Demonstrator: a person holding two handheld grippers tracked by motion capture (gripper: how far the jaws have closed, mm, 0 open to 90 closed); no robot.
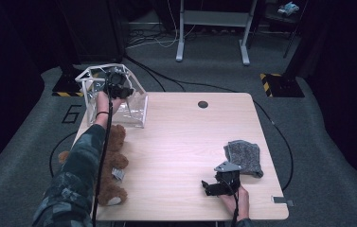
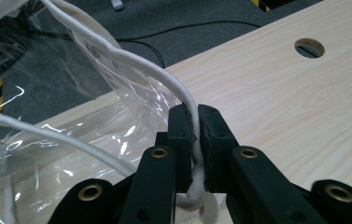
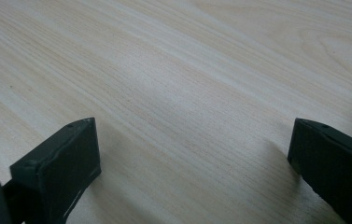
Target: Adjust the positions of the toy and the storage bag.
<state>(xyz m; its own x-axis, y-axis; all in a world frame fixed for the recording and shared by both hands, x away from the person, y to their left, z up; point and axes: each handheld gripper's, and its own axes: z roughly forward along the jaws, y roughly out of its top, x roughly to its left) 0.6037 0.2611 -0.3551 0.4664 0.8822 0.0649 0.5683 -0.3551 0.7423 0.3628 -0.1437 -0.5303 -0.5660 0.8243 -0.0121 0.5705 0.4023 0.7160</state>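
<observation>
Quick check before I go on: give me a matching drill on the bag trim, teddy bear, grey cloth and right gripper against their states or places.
1 white bag trim
2 teddy bear
3 grey cloth
4 right gripper

a open over bare wood
b lying at the table's left edge
c clamped in the left gripper
d lying near the table's right edge

Pairs: 1-c, 2-b, 3-d, 4-a

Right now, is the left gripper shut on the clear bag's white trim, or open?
Shut. The left gripper has both jaws pressed against the white trim of the clear bag, with no gap beside it.
</observation>
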